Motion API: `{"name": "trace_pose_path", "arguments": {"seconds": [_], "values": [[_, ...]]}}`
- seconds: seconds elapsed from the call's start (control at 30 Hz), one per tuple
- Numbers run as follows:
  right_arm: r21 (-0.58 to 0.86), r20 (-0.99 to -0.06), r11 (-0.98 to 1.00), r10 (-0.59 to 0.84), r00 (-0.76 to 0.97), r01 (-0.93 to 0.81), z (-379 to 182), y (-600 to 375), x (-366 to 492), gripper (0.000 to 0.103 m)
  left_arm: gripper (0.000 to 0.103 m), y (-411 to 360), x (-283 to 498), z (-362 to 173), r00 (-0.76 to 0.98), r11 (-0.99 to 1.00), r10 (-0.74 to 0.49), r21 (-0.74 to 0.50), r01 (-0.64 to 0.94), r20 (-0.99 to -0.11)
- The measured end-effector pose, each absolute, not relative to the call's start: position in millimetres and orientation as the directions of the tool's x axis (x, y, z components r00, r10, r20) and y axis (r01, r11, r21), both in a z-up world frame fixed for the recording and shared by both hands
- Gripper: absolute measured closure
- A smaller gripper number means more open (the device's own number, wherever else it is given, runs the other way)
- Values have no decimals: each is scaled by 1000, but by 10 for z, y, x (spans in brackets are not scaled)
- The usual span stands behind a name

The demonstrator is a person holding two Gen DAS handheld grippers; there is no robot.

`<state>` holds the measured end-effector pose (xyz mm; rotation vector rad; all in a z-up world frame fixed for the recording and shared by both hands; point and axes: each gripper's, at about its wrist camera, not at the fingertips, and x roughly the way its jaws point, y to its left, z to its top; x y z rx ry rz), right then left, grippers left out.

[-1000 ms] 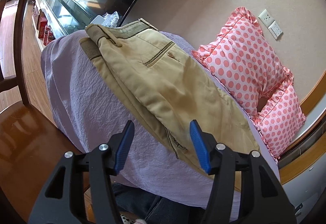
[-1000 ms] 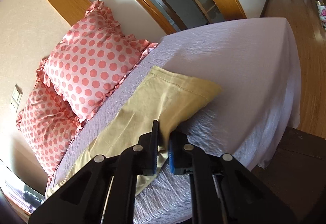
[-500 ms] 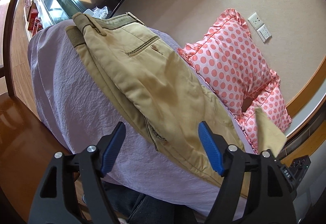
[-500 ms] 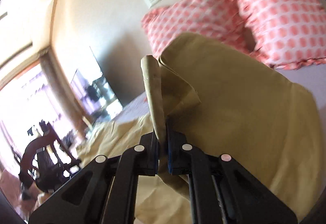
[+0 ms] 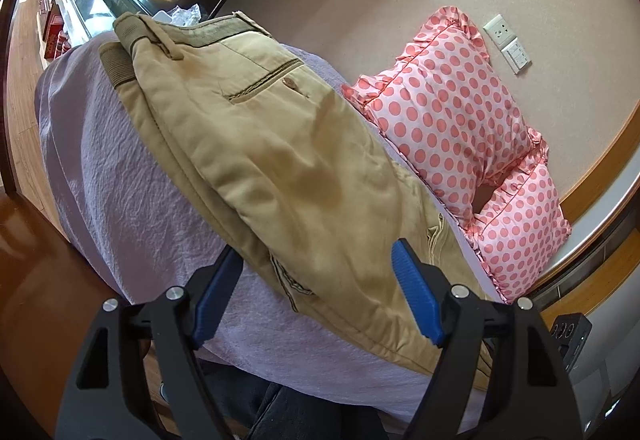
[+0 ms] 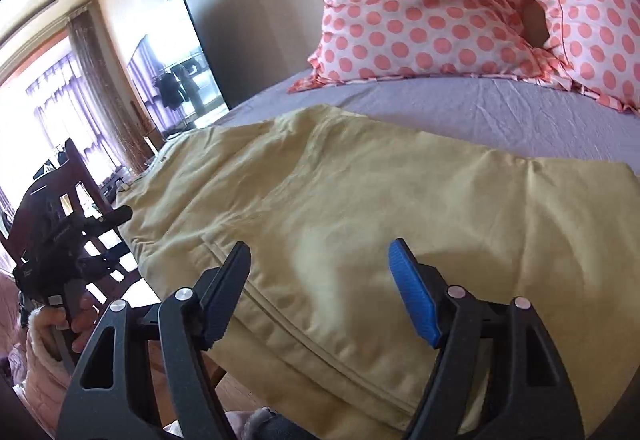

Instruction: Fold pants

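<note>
The pants (image 5: 280, 168) run out of the left wrist view at five o'clock, behind the finger (image 5: 416, 296). The television (image 6: 172, 76) at ten o'clock is glare-washed, its reflections unreadable.

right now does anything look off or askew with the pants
Slightly. The pants lie folded on the bed, but the near edge hangs past the mattress edge, and the top layer is rumpled with a loose ridge near the left end. Both tools, left and right, are open above them.
</note>
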<state>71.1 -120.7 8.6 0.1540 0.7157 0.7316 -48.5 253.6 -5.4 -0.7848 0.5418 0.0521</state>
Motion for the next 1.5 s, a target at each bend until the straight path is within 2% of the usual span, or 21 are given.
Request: {"name": "trace_pose_path", "arguments": {"seconds": [0.2,0.5,0.73,0.77,0.83,0.87,0.9,0.97,1.07,1.2,1.37,1.43,1.5], "values": [[366,-528,743,662,533,-561,75,-1206,683,29,24,2544,-344,-10,839,704,-120,-641,-305,-531],[381,-503,727,681,532,-571,57,-1245,664,28,24,2905,-349,224,871,641,-89,-697,-322,-483],[405,-479,713,699,531,-573,60,-1306,638,28,26,3335,-203,197,858,567,-12,-710,-418,-514],[411,-473,709,703,531,-573,65,-1331,630,28,28,3386,-206,198,860,554,-1,-717,-425,-510],[428,-457,704,710,536,-567,78,-1405,616,28,39,3444,-183,227,860,560,53,-698,-447,-508],[434,-450,703,711,541,-563,86,-1449,612,28,62,3445,-148,250,844,581,96,-659,-478,-528],[438,-444,706,708,549,-556,97,-1501,609,28,90,3426,-87,281,822,614,134,-605,-507,-553],[443,-431,714,700,570,-542,125,-1631,597,28,92,3310,-18,423,808,679,179,-524,-514,-561],[447,-403,740,668,625,-503,176,-1921,569,25,93,2979,39,821,855,785,186,-450,-426,-485],[479,-372,779,598,710,-405,201,-2404,571,25,95,2174,231,1371,917,902,11,-392,-182,-399],[548,-341,793,503,794,-267,170,-3035,497,25,94,708,431,1606,863,913,-348,-343,223,-367],[575,-330,788,471,818,-221,155,-3266,450,25,94,103,441,1499,795,875,-470,-323,361,-384],[605,-323,776,442,837,-176,124,-3488,398,25,94,-473,453,1246,706,836,-548,-298,460,-448]]}}
